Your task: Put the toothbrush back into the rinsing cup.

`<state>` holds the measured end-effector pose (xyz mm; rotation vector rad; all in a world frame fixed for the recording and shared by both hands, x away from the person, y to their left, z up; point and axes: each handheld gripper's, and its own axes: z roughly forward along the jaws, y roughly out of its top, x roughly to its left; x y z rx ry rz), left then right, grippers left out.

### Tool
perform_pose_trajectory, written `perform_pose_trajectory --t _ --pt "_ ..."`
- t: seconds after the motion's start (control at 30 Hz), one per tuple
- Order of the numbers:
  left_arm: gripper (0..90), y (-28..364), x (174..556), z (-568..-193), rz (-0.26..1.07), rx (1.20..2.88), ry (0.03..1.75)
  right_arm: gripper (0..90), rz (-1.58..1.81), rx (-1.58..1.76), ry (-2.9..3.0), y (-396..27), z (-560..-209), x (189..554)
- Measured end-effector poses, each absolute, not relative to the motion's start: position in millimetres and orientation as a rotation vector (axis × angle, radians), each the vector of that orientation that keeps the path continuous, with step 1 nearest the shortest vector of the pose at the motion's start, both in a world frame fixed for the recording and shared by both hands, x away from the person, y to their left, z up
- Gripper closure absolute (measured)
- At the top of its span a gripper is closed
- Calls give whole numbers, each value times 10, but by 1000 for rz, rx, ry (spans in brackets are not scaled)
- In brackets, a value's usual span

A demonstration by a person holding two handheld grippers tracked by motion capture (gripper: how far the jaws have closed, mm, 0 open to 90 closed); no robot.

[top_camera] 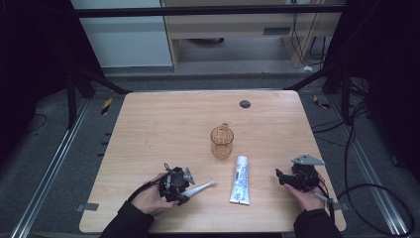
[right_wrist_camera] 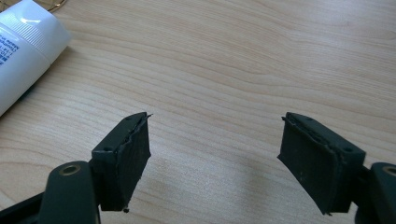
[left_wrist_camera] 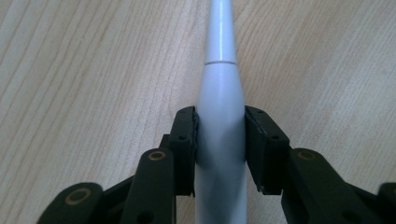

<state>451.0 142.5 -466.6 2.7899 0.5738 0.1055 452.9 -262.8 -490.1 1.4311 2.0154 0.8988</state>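
A white electric toothbrush (top_camera: 200,188) lies on the wooden table near its front edge, head pointing right. My left gripper (top_camera: 184,191) is shut on its thick handle (left_wrist_camera: 220,135); both pads press against its sides. A white toothpaste tube (top_camera: 240,179) lies to the right of the brush, cap toward the far side, and its cap end (right_wrist_camera: 25,44) shows at the top left of the right gripper view. An amber glass mug (top_camera: 222,142) stands upright behind them. My right gripper (top_camera: 279,176) rests at the front right, open, with bare table between its pads (right_wrist_camera: 217,158).
The wooden table (top_camera: 163,124) has a small dark round disc (top_camera: 244,103) near its far edge. Black frame bars and cables surround the table on the floor. The person's hands and dark sleeves come in at the front edge.
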Motion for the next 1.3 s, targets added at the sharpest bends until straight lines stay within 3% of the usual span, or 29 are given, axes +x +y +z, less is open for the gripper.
perform_pose_trajectory --t 0.83,1.1,1.3 --pt "666 1528 4521 -4538 120 2776 606 245 896 1425 2019 -2640 -4901 4530" --pt "666 1647 4506 -4311 187 2672 647 246 895 1427 2014 -2646 -4900 4529" --pt "666 1745 4513 -4161 321 2466 750 257 903 1419 2004 -2648 -4891 4524"
